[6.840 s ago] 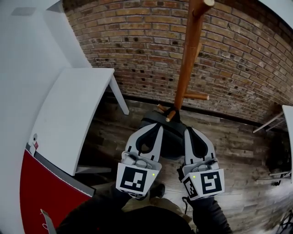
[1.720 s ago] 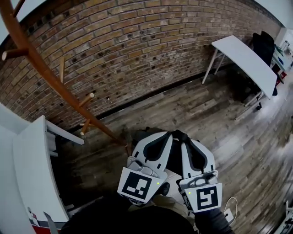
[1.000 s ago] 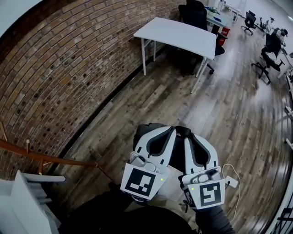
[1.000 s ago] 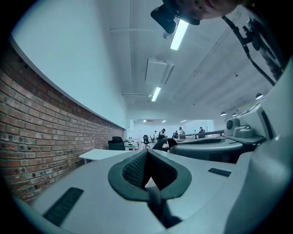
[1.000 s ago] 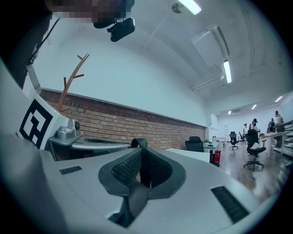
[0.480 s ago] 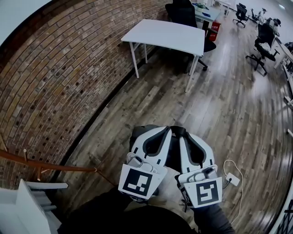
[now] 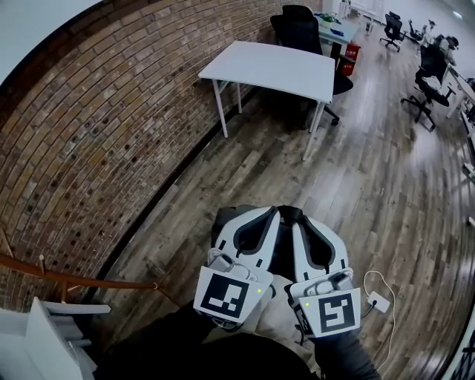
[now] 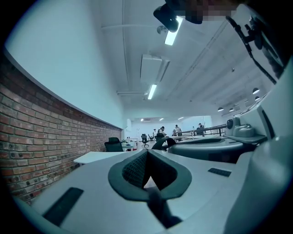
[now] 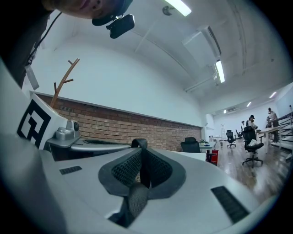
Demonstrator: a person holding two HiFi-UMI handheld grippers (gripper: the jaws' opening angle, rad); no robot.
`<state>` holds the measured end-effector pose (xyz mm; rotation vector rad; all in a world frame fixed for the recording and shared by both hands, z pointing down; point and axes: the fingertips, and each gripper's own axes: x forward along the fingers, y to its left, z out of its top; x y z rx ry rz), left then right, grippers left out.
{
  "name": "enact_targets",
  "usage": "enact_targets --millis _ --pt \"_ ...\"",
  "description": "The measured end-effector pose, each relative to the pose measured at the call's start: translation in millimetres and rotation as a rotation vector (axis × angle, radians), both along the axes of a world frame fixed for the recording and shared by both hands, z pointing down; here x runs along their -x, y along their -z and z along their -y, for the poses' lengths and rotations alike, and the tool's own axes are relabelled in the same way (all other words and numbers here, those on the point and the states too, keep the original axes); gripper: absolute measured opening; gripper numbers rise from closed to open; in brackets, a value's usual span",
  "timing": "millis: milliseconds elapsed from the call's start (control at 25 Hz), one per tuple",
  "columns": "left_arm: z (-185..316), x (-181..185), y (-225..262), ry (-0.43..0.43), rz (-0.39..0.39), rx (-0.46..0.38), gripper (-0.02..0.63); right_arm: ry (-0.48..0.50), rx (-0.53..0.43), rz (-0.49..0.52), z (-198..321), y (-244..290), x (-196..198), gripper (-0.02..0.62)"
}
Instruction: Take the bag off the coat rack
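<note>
Right, we've got the bag clear of the coat rack. It hangs dark between and beneath our two grippers, above the wooden floor. It's well apart from the rack, whose brown pole shows only at the lower left by the brick wall. Our left gripper and right gripper sit side by side, pointing level, close together. In the left gripper view the jaws are clenched, pads meeting at the tip, and one of the bag's straps, a dark strap, runs out from between them towards the camera. In the right gripper view the jaws are clamped on a mesh strap, with a black loop poking up just past the tips. Ahead stands a white table with a black chair behind it. A white charger lies on the floor beside our right gripper.
</note>
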<state>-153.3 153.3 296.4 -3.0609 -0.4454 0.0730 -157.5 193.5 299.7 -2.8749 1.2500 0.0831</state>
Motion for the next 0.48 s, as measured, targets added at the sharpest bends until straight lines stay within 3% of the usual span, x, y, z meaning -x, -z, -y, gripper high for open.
enact_targets --millis 480 --pt "15.0 -70.8 -7.8 0.000 0.002 0.003 0.006 0.010 -0.008 -0.006 16.9 -6.0 -74.5 0.032"
